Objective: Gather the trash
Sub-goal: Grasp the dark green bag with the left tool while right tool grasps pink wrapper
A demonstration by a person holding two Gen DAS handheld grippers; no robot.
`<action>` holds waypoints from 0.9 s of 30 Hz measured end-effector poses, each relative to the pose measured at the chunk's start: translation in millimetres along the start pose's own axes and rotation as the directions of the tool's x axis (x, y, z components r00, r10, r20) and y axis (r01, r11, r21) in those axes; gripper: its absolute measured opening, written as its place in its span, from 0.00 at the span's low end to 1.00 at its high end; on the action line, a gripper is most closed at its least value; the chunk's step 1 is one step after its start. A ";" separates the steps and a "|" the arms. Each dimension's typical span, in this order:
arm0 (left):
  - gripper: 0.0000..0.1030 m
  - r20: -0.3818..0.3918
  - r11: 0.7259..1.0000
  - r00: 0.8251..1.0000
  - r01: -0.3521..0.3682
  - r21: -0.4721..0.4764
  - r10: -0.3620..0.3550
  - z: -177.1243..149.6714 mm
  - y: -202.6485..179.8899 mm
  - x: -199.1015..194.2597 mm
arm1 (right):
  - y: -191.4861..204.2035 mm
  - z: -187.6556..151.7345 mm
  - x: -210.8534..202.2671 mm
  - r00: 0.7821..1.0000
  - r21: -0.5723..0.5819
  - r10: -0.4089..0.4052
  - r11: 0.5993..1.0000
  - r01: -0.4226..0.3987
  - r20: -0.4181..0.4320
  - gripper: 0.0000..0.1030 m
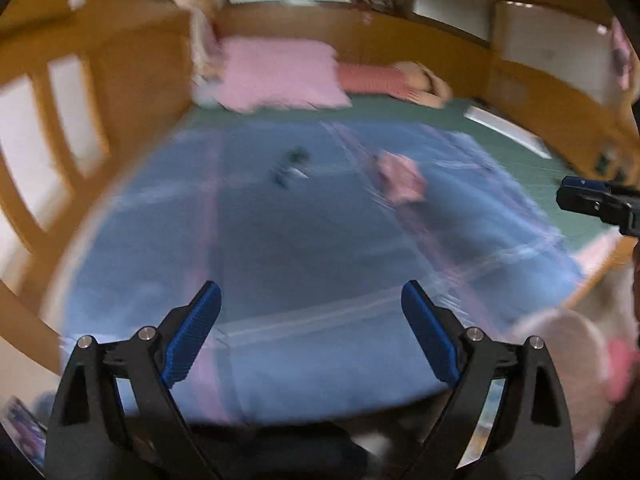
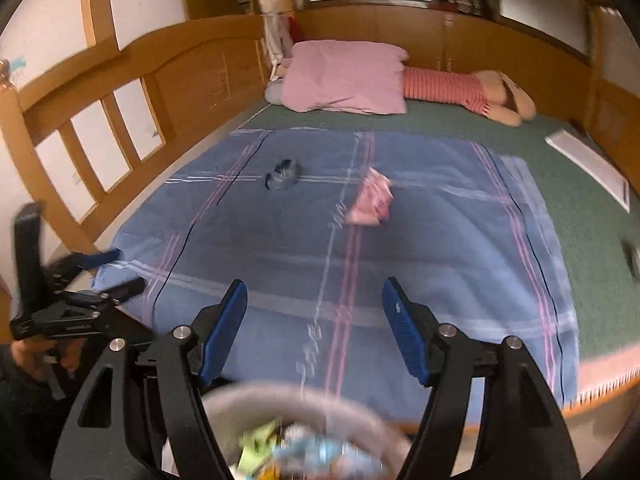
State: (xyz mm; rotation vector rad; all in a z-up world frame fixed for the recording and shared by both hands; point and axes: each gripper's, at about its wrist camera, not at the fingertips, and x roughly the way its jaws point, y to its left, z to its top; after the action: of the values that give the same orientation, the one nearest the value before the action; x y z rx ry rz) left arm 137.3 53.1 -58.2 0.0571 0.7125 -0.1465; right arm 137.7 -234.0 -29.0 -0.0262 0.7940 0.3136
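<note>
Pink crumpled wrapper (image 2: 370, 198) and one dark grey-blue wad (image 2: 282, 175), two trash pieces, lie apart mid-bed on the blue plaid blanket (image 2: 440, 248). One bin (image 2: 256, 396) with scraps sits below the right gripper (image 2: 314, 328), jaws apart, nothing between. Left gripper (image 1: 311, 334) gapes wide, empty. One pink pillow (image 2: 344, 76) at the headboard.

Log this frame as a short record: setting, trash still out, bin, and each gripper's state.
setting: bed with a blue plaid blanket over a green sheet
trash left: crumpled dark blue-grey wrapper; crumpled pink wrapper, both lying on the blanket, apart
bin: round grey bin holding colourful scraps, at the bottom edge of the right wrist view
left gripper: open, empty
right gripper: open, empty
</note>
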 end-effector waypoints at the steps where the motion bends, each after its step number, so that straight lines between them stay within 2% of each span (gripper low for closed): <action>1: 0.89 0.017 1.000 0.999 -0.028 0.008 0.028 4.3 4.8 1.0 | 5.1 10.1 16.1 1.000 0.007 0.013 1.000 -0.013 -0.010 0.67; 5: 0.89 0.063 0.995 0.994 -0.096 0.018 0.094 22.5 22.7 16.2 | 27.3 47.0 73.3 0.999 -0.004 0.023 1.000 -0.023 -0.043 0.67; 11: 0.89 0.061 0.993 0.991 -0.117 0.020 0.115 30.0 39.9 50.5 | 53.5 91.5 155.9 0.997 -0.002 -0.004 1.000 0.004 -0.074 0.67; 13: 0.89 0.026 0.993 0.993 -0.119 -0.009 0.119 25.5 51.5 63.3 | 56.2 106.9 190.7 0.996 0.030 0.000 1.000 0.003 -0.093 0.67; 16: 0.89 -0.050 0.983 0.986 -0.163 -0.080 0.160 20.6 69.5 76.2 | 49.1 132.0 242.2 0.994 0.130 -0.037 0.990 0.051 -0.105 0.68; 18: 0.89 -0.098 0.971 0.980 -0.188 -0.146 0.175 17.3 87.5 82.3 | 41.5 146.1 285.2 0.991 0.242 0.012 0.970 0.020 -0.130 0.69; 20: 0.89 -0.136 0.955 0.971 -0.223 -0.197 0.199 14.4 102.9 86.6 | 36.9 149.4 308.5 0.989 0.305 0.025 0.952 0.021 -0.147 0.69; 23: 0.89 -0.170 0.929 0.962 -0.256 -0.267 0.216 11.1 122.3 90.8 | 45.8 157.4 345.7 0.985 0.302 -0.012 0.951 0.065 -0.173 0.68; 24: 0.89 -0.173 0.925 0.961 -0.258 -0.278 0.216 10.4 125.3 90.9 | 49.4 159.0 354.3 0.984 0.287 -0.014 0.956 0.065 -0.176 0.67; 26: 0.89 -0.179 0.922 0.960 -0.261 -0.286 0.216 9.4 128.4 92.3 | 53.2 158.8 363.5 0.983 0.271 -0.012 0.961 0.063 -0.184 0.37; 27: 0.89 -0.183 0.921 0.959 -0.264 -0.287 0.218 9.0 129.2 93.1 | 53.6 156.0 364.4 0.982 0.275 0.012 0.961 0.040 -0.186 0.34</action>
State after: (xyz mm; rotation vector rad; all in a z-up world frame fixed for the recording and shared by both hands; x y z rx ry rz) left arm 232.4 169.2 -112.0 -0.1458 0.8636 0.2104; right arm 470.5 -63.7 -171.1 0.2058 1.0181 0.1848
